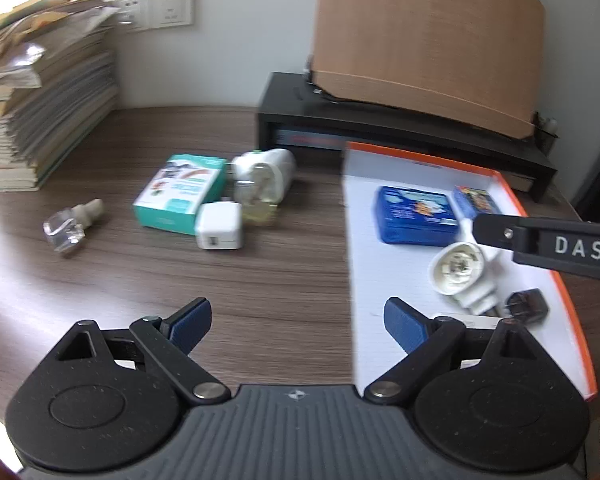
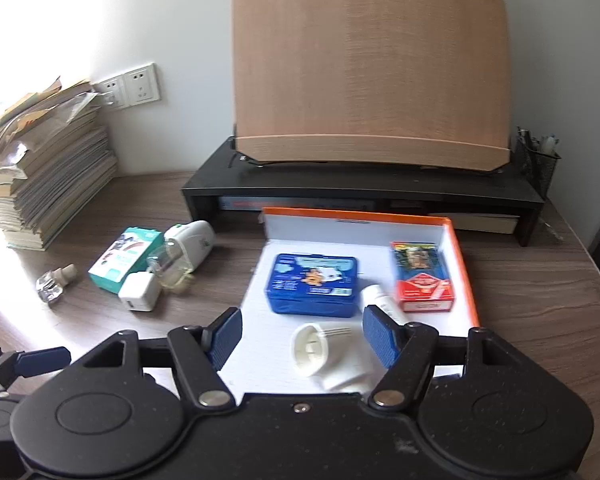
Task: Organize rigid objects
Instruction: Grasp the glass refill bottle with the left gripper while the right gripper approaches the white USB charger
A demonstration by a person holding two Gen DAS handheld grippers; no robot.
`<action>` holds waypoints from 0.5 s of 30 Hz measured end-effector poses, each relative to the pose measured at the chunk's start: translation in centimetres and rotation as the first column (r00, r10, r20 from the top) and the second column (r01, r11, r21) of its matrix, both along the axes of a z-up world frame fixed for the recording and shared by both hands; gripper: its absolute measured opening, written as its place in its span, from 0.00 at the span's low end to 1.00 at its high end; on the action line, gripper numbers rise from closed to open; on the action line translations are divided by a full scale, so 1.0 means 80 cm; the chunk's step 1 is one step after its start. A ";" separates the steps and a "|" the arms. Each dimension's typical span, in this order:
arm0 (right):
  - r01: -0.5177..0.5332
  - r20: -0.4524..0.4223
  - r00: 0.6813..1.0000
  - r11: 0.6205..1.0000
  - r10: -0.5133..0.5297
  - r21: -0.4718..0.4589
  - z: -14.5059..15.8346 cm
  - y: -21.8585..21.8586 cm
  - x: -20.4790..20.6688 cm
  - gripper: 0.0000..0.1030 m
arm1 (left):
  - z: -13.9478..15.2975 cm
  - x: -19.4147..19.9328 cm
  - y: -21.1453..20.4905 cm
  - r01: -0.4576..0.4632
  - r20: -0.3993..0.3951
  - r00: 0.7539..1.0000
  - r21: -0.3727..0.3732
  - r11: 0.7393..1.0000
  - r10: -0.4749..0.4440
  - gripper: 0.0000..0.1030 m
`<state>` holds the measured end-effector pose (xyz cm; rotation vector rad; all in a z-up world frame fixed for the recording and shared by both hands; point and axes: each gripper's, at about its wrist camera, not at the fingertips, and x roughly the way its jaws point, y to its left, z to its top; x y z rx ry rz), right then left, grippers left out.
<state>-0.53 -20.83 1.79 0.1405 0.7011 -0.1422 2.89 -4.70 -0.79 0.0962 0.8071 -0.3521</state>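
Left tongs (image 1: 296, 322): spread wide and holding nothing, above the bare worktop (image 1: 260, 272) just beside the left edge of the box lid (image 1: 548, 240).
Right tongs (image 2: 300, 336): also wide apart and holding nothing, poised over the near end of the box lid, with the white fitting (image 2: 324, 356) lying between the pads.
Already in the lid: blue tin (image 2: 312, 290), red card pack (image 2: 422, 278), white fitting, and a small dark plug (image 1: 528, 306).
Left on the worktop: teal box (image 1: 180, 194), white charger (image 1: 219, 230), white plug-in device (image 1: 266, 176), and a small clear bottle (image 1: 66, 232), clustered well to the left.
Risk: the charger touches the teal box and the plug-in device, so a careless closing grip would likely nudge its neighbours or pinch two things at once.
Risk: the clear bottle looks smooth and may slip from the pads.
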 end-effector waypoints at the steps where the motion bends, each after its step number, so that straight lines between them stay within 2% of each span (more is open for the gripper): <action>1: -0.010 0.000 1.000 1.000 0.010 0.001 0.000 0.008 0.002 0.78 | 0.001 0.003 0.011 -0.016 0.003 1.000 0.001 1.000 0.016 0.93; 9: -0.068 -0.005 0.998 0.998 0.068 0.000 -0.004 0.067 0.023 0.78 | 0.004 0.029 0.081 -0.103 0.012 0.995 0.003 0.995 0.103 0.93; 15: -0.088 -0.010 0.996 0.996 0.088 0.001 -0.010 0.106 0.036 0.78 | -0.005 0.060 0.134 -0.144 0.029 0.989 0.039 0.989 0.143 0.94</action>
